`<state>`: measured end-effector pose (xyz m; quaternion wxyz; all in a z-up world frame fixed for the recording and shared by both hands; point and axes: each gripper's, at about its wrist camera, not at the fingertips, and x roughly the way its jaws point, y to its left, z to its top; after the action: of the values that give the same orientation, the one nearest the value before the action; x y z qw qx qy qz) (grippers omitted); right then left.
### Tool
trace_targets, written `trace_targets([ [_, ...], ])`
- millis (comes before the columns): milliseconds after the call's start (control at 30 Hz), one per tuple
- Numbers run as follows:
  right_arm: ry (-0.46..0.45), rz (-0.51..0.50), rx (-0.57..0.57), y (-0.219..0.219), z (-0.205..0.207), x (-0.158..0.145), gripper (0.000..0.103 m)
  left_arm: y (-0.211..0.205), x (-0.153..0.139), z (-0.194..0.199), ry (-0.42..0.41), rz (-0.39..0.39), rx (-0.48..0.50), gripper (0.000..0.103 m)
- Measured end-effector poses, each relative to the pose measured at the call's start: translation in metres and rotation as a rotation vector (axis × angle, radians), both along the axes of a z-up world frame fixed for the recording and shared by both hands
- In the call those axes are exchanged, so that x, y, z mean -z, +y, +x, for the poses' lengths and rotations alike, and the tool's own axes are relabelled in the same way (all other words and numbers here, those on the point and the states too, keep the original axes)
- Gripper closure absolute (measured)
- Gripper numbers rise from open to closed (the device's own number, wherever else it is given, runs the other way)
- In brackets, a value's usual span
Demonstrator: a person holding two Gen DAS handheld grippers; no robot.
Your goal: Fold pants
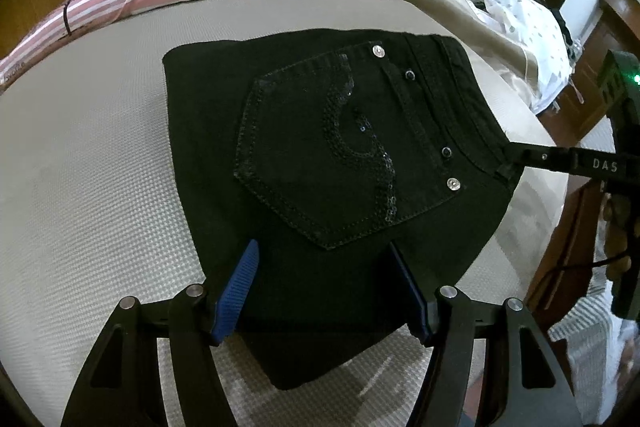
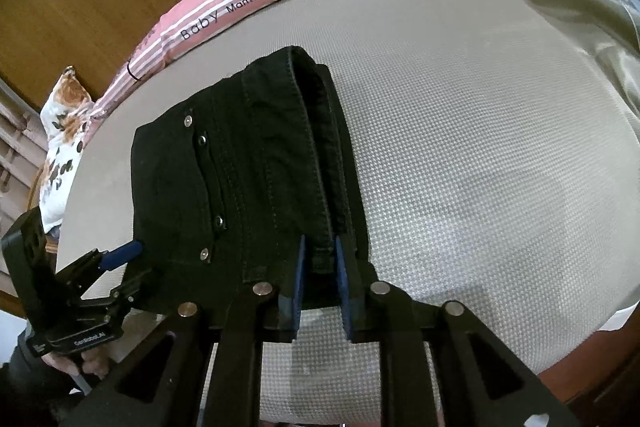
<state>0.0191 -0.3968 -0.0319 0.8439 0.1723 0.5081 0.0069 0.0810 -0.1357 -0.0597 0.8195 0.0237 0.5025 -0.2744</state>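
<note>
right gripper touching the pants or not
Touching: in the right wrist view the right gripper pinches the pants waistband edge between both pads.

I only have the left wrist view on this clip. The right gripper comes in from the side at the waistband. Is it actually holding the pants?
Observer: Yes. The right wrist view shows the right gripper pinching the waistband of the pants between its pads.
Operator: Is the waistband lying flat?
Observer: No. At its far end the layers gape open above the mattress.
Operator: Anything beyond the pink pillow?
Observer: A floral pillow lies past its end, outside your view.
</note>
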Motion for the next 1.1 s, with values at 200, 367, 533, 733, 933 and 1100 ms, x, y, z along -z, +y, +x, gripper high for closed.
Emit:
trace_targets([
  [200,-0.025,-0.023,-0.004,0.004,0.0,-0.015,0.082,0.024,-0.024,0.006,-0.042,-0.08,-0.067,0.037],
  [367,-0.104,-0.048,0.012,0.004,0.012,-0.036,0.08,0.039,-0.037,0.032,-0.074,-0.131,-0.158,0.037],
  [533,-0.14,-0.063,-0.025,0.018,0.047,-0.042,0.082,0.033,-0.033,0.058,-0.063,-0.124,-0.183,0.037],
  [733,-0.101,-0.106,-0.043,0.024,0.087,-0.026,0.085,0.022,-0.009,0.08,-0.001,-0.072,-0.172,0.037],
  [933,-0.042,-0.099,-0.054,0.021,0.101,0.0,0.086,0.015,0.001,0.084,-0.023,-0.017,-0.15,0.037],
  [1100,-0.036,-0.064,-0.057,0.016,0.102,0.002,0.086,0.014,-0.002,0.081,-0.027,0.002,-0.158,0.037],
])
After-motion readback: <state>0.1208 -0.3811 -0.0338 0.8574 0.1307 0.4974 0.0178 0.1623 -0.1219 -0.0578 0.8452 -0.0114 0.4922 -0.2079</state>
